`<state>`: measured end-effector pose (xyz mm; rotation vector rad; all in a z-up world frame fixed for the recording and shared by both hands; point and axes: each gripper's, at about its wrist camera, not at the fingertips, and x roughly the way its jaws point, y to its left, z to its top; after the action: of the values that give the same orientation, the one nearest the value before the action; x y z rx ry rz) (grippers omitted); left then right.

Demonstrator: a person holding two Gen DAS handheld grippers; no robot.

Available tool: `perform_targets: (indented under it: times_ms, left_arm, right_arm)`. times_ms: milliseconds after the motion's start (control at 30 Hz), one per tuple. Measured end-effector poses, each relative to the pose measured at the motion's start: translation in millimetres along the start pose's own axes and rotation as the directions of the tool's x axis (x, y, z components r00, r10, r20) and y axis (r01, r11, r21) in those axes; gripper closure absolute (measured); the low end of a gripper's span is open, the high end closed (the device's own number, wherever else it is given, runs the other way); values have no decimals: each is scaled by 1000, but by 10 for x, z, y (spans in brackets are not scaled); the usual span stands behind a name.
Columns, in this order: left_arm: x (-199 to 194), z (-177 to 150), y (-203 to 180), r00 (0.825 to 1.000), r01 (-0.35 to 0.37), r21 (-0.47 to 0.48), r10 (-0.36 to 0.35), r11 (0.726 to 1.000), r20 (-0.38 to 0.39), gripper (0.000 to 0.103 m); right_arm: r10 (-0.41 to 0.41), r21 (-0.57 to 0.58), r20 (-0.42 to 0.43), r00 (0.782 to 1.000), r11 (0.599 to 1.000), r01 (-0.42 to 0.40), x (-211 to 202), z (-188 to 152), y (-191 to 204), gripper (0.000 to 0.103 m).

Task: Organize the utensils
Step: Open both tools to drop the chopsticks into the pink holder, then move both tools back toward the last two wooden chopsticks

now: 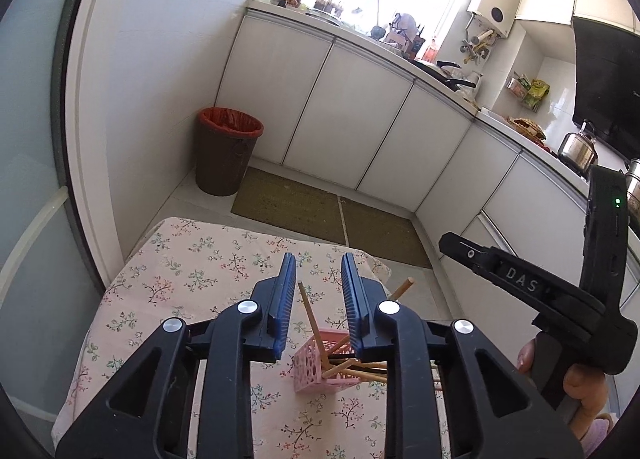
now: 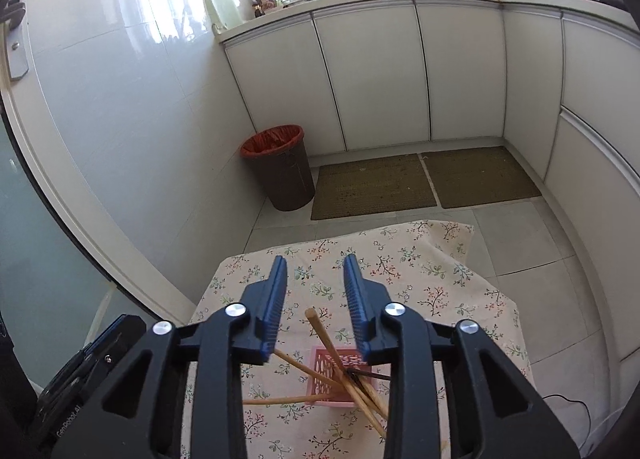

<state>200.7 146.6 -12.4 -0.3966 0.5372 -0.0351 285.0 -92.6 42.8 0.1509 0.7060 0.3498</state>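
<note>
Wooden chopsticks [image 2: 320,333] lean loosely in the pink basket [image 1: 316,363]; both tools, left tool [image 1: 319,291] and right tool [image 2: 315,291], hang spread, pinching nothing. Pinch one stick low, probably, and seat it upright.

A brown bin [image 2: 286,169] with red liner stands beside two mats [image 2: 374,187] — white cabinets [image 2: 368,75] behind, floral cloth [image 2: 420,271] nearer.

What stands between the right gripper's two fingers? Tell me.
In the right wrist view, wooden chopsticks rise from the pink basket into the gap of the right gripper; neither finger touches them.
</note>
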Motion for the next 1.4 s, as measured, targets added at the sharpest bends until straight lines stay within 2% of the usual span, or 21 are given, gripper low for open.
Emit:
perform_targets:
  times_ms: [133,200,300,433,500,633,867,1000,1167,1233,1333,1400]
  left_arm:
    - [-141,-2,-66,1000,-4,20,3,1000,29,70]
    - [-206,-19,-112,999,-14,30,13,999,36,65]
    - [-275,-92,-183,1000,-19,45,18,999,21,54]
    - [-315,-286,-291,999,-30,75,31,997,-15,41]
    - [-317,-393,-372,998,-31,105,36,994,-44,37]
    - [-377,-556,-478,998,-36,139,44,990,-54,29]
    - [-402,-775,-583,994,-43,173,59,984,-87,22]
    - [-339,-934,-608,989,-35,190,62,981,-136,15]
    - [-113,-1209,-621,966,-22,207,74,978,-246,10]
    - [38,-1343,-636,947,-11,227,83,974,-311,9]
    - [280,-1597,-690,913,-2,262,108,965,-393,8]
    - [470,-1808,-750,878,13,290,129,957,-462,8]
  right_arm:
    - [-20,9,8,1000,1000,20,-204,-65,-67,66]
    - [-35,19,23,999,999,35,-334,-123,-114,62]
    - [-56,36,43,998,998,54,-518,-241,-202,52]
    - [-92,84,50,994,993,88,-707,-483,-406,31]
    - [-101,121,43,994,988,95,-773,-594,-515,25]
    - [-106,177,16,994,979,101,-880,-797,-709,15]
    - [-137,205,-13,990,969,137,-1033,-1138,-909,11]
    - [-121,243,-55,991,961,131,-1061,-1369,-1078,8]
    - [-112,352,-155,982,922,161,-1050,-1836,-1461,7]
    - [-116,396,-201,973,899,189,-1019,-2041,-1642,7]
    - [-113,463,-296,948,851,246,-935,-2371,-1932,7]
    - [-100,510,-352,931,813,280,-880,-2600,-2120,7]
